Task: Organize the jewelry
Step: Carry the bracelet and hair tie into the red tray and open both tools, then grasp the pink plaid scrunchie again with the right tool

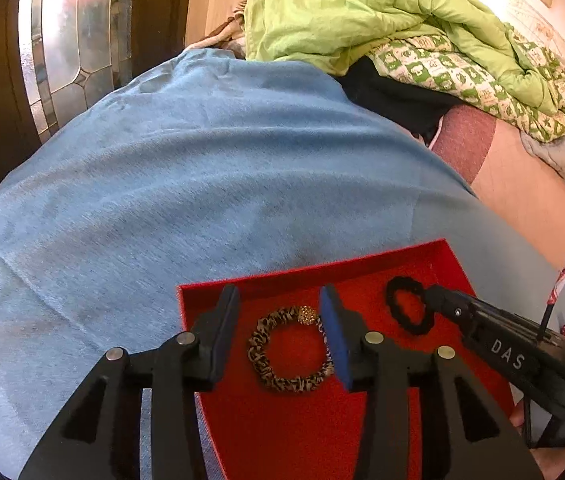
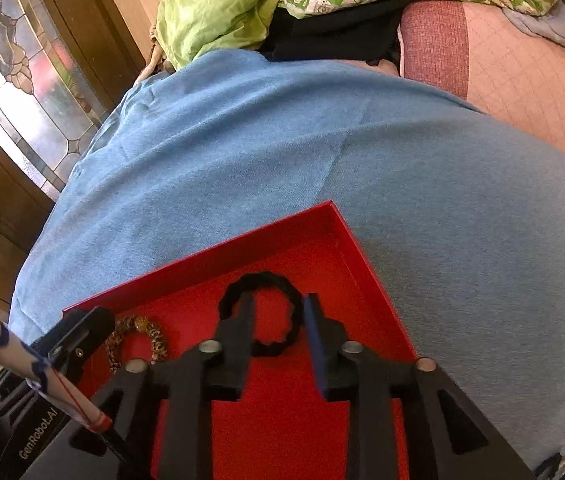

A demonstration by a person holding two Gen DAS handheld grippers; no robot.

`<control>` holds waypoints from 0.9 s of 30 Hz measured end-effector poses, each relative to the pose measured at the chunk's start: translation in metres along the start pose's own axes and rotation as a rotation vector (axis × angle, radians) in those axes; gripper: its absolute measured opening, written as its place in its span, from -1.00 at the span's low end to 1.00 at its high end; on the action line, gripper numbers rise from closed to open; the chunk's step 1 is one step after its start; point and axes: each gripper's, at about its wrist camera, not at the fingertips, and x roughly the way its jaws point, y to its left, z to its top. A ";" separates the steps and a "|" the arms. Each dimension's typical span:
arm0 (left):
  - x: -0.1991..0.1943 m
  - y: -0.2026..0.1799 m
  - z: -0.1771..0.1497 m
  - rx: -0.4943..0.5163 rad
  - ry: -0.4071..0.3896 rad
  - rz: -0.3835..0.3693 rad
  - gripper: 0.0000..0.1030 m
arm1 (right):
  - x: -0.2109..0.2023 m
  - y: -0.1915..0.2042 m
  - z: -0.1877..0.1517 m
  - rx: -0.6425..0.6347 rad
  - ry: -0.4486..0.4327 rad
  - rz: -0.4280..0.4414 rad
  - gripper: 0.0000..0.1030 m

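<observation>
A red tray (image 1: 310,270) lies on a blue cloth (image 1: 162,180). In it lie a leopard-print scrunchie (image 1: 286,350) with a gold bead and a black scrunchie (image 1: 406,308). My left gripper (image 1: 280,320) is open, its fingers on either side of the leopard scrunchie, just above it. In the right wrist view my right gripper (image 2: 276,320) is open over the black scrunchie (image 2: 262,312), fingers astride its ring. The leopard scrunchie (image 2: 138,340) lies to its left in the tray (image 2: 202,252). Neither gripper holds anything.
A green quilt (image 1: 382,20) and dark clothing (image 1: 394,96) are piled at the far end. A stained-glass door (image 1: 70,32) stands at the left. A pink mat (image 1: 522,184) lies right of the blue cloth (image 2: 442,200).
</observation>
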 end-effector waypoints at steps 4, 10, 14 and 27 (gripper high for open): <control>-0.010 0.001 0.005 -0.011 -0.021 -0.005 -0.22 | -0.019 -0.003 -0.004 0.013 -0.025 0.030 -0.45; -0.036 -0.028 0.006 0.042 -0.069 -0.069 -0.21 | -0.110 -0.030 -0.045 -0.002 -0.112 0.109 -0.45; -0.053 -0.059 -0.003 0.094 -0.082 -0.111 -0.05 | -0.179 -0.085 -0.094 0.037 -0.162 0.054 -0.45; -0.096 -0.164 -0.086 0.362 -0.051 -0.280 0.02 | -0.276 -0.293 -0.253 0.571 -0.122 -0.143 -0.45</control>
